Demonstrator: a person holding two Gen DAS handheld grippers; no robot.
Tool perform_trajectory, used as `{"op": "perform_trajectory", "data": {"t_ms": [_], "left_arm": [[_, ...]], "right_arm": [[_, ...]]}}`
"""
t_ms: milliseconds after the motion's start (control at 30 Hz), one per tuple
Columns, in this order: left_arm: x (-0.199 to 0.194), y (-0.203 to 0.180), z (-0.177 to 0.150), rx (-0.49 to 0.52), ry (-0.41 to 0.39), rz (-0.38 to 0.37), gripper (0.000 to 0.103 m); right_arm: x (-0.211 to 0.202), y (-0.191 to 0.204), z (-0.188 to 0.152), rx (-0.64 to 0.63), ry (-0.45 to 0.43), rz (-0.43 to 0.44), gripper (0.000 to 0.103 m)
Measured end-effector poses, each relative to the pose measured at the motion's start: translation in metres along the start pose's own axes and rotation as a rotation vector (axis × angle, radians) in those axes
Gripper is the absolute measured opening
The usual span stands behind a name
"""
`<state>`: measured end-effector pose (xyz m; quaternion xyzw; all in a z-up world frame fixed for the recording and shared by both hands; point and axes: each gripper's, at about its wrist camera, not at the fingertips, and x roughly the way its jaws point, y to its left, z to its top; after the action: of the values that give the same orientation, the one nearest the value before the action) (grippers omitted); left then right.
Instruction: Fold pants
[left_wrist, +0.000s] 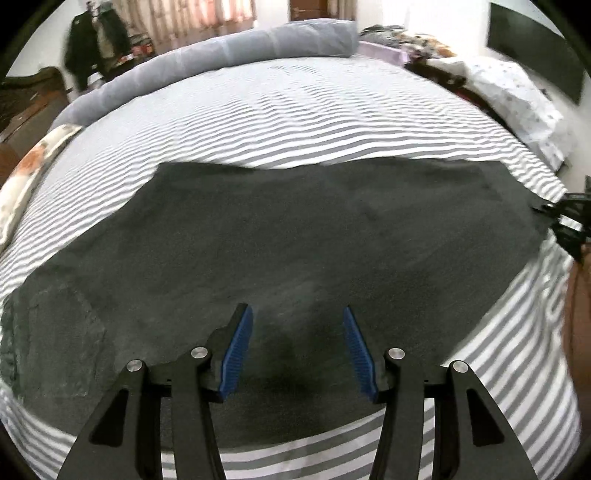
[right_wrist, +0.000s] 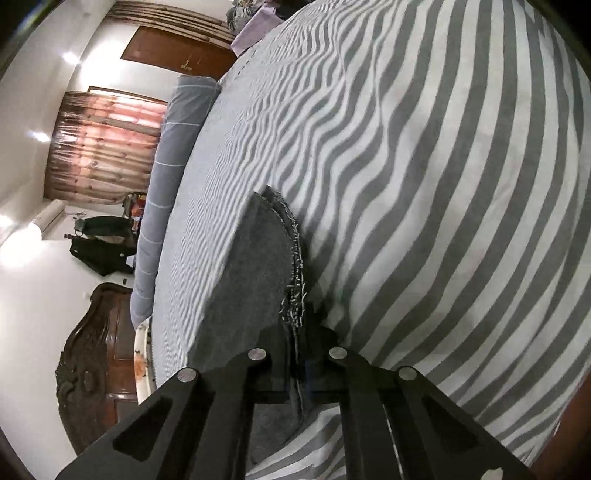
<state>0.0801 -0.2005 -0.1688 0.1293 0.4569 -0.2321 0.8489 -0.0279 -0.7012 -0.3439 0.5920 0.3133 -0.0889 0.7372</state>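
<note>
Dark grey pants (left_wrist: 280, 236) lie flat across the striped bed sheet (left_wrist: 295, 118), with a back pocket showing at the lower left. My left gripper (left_wrist: 295, 308) hovers over the near part of the pants, its blue pads (left_wrist: 236, 354) wide apart with nothing between them. At the far right edge of the left wrist view, my right gripper (left_wrist: 565, 218) meets the end of the pants. In the right wrist view, the right gripper (right_wrist: 301, 332) is shut on the frayed hem (right_wrist: 295, 258) of the pants (right_wrist: 255, 280), and its pads are hidden by the cloth.
A rolled grey blanket (left_wrist: 229, 48) runs along the far side of the bed. A floral pillow (left_wrist: 22, 184) lies at the left edge and a white spotted pillow (left_wrist: 517, 96) at the right. A carved wooden bed end (right_wrist: 99, 369) and a curtained window (right_wrist: 107, 147) stand beyond.
</note>
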Motion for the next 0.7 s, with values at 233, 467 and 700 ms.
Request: {"op": "perform_trajectory", "data": {"t_ms": [233,467,700], "left_arm": [[0.036,-0.017,0.004,-0.005,0.053,-0.049,0.053],[0.025,0.006,0.012,-0.063,0.06,-0.102,0.053],[-0.01,0.076,0.012,-0.123,-0.003,-0.097,0.053]], "right_arm": [[-0.01,0.052,-0.005,-0.069,0.009,0.045,0.006],[0.007,0.15,-0.044,-0.23,0.094,0.112,0.006],[0.069,0.235,-0.113,-0.387,0.237,0.122,0.006]]}}
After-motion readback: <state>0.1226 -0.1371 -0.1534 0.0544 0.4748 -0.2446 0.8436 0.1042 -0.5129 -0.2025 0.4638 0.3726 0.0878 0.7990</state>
